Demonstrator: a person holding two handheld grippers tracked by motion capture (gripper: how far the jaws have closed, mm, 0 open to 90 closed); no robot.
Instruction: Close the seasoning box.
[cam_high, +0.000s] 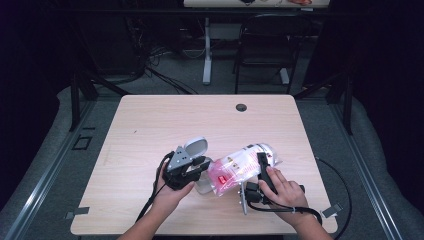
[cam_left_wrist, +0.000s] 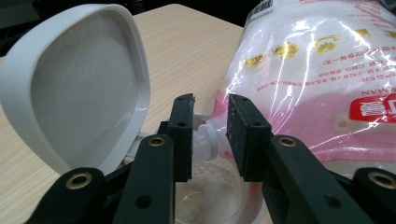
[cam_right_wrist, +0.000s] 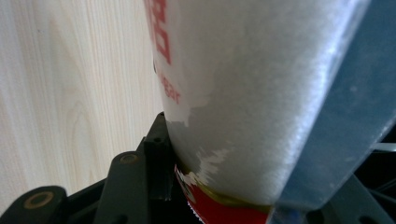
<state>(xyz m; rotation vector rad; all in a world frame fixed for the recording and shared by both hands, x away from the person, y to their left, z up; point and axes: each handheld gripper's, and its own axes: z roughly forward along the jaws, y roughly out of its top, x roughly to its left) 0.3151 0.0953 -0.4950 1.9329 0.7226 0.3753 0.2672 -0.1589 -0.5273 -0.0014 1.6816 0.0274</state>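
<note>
1. My left gripper (cam_left_wrist: 210, 135) sits over a clear container (cam_left_wrist: 210, 196) near the front of the wooden table (cam_high: 150, 125); its jaws stand a little apart with the bag's white spout (cam_left_wrist: 208, 137) between them.
2. I cannot tell whether the pads (cam_left_wrist: 243, 135) actually press the spout; a thin gap seems to show on the left side.
3. The spout points down into the open container, which holds a shallow layer of pale grains.
4. The container's white lid (cam_left_wrist: 79, 88) is flipped up, standing just beside my left jaw.
5. The bag (cam_high: 245, 165), clear and pink with red print and white grains inside, lies tilted between my two hands, spout end toward the container.
6. My right gripper (cam_high: 262, 165) holds the bag's far end: the bag fills the space between its jaws, one black jaw pressed against the bag's side.
7. My right hand (cam_high: 285, 190) rests near the table's front right edge.
</note>
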